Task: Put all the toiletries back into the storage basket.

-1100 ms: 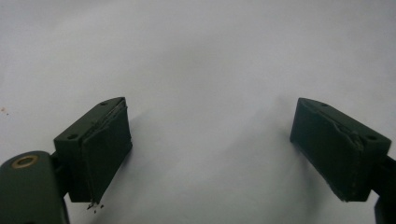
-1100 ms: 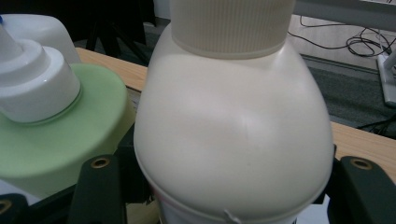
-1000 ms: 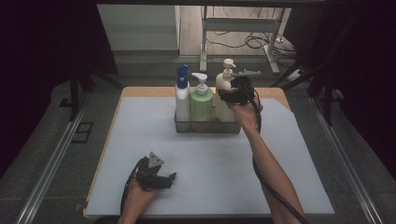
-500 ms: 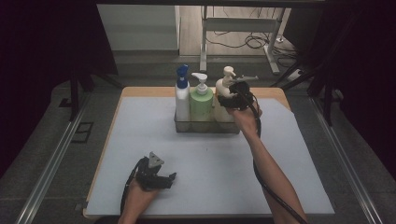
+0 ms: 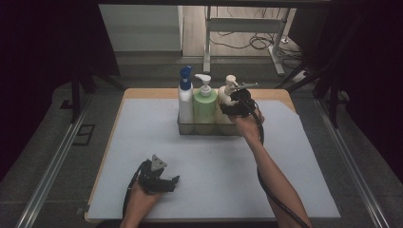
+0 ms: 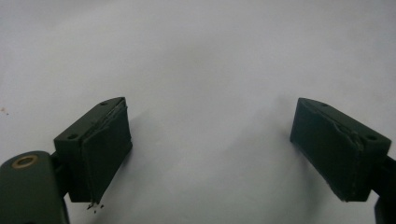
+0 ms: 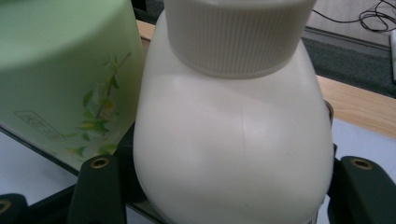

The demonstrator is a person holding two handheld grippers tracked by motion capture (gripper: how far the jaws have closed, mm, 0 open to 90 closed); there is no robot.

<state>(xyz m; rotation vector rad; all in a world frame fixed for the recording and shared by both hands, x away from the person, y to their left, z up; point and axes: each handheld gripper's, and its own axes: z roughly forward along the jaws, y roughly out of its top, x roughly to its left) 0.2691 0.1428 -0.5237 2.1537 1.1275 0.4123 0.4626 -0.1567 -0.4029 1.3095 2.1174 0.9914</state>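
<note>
Where the right gripper closes round it, the cream bottle is a smooth, matt plastic pear shape with a faint mould seam down its front and a ribbed collar under its pump; the jaws sit on either flank of its rounded body, clasping it. It stands upright at the right end of a low clear tray, touching a pale green bottle with a printed leaf sprig, whose straight wall meets the cream one's shoulder. Beyond that stands a slim white bottle with a blue cap, so the three make a tight row with no gap between them. The tray sits near the far edge of the worktop, which is covered by a plain pale sheet over a wooden board that shows along the far rim. The sheet in front of the tray lies wide and bare. Near its front left corner the left gripper rests low, its blocky black jaws spread wide apart and holding nothing.
</note>
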